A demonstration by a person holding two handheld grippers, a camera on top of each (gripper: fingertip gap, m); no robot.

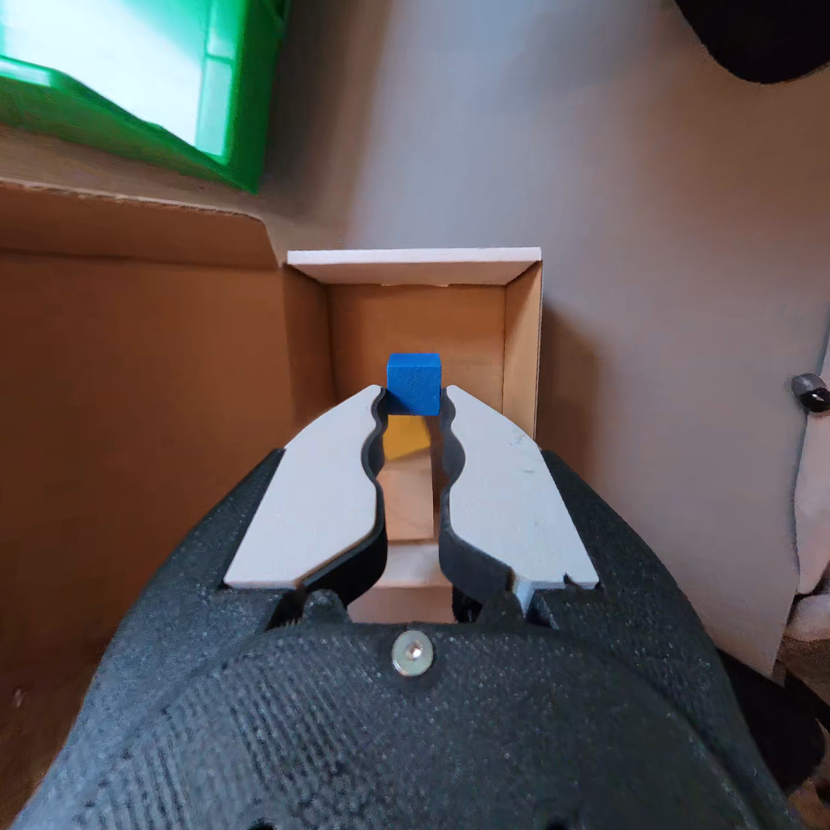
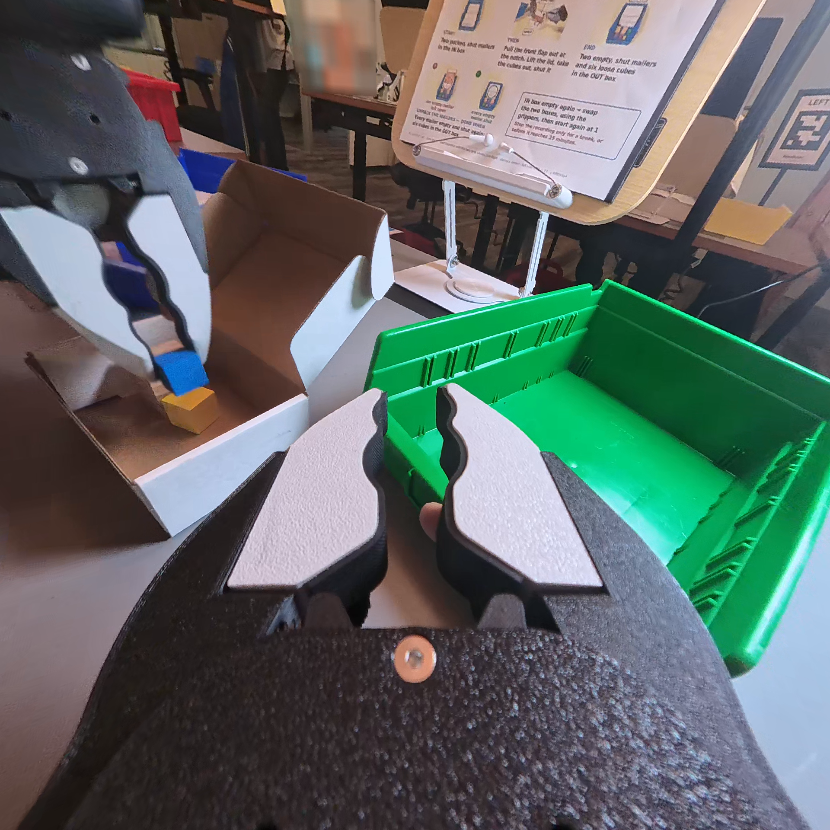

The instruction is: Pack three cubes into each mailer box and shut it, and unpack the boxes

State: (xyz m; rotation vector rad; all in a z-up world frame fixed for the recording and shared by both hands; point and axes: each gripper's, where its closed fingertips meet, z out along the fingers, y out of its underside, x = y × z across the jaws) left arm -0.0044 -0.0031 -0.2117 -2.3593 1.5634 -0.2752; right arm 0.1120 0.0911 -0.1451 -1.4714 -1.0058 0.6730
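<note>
- Blue cube (image 1: pixel 413 382) sits pinched at the tips of the left gripper (image 1: pixel 414 399), over the open mailer (image 2: pixel 233 453), directly above a yellow cube (image 2: pixel 191 408) on its floor.
- Small, rigid and probably light; flat painted faces could slip, so squeeze two opposite faces squarely.
- Right gripper (image 2: pixel 411 402) holds nothing, jaws narrowly parted, near the empty green bin (image 2: pixel 471 355).
- Mailer cardboard looks thin and would dent easily.

The mailer box (image 2: pixel 251 287) is matt cardboard, brown inside, white outside. The green bin (image 2: pixel 629 449) is glossy moulded plastic. The blue cube (image 1: pixel 413 390) looks like painted wood with faint grain. The right hand-held gripper (image 2: pixel 411 404) has rough, grainy black plastic and a metal screw (image 2: pixel 413 659).
</note>
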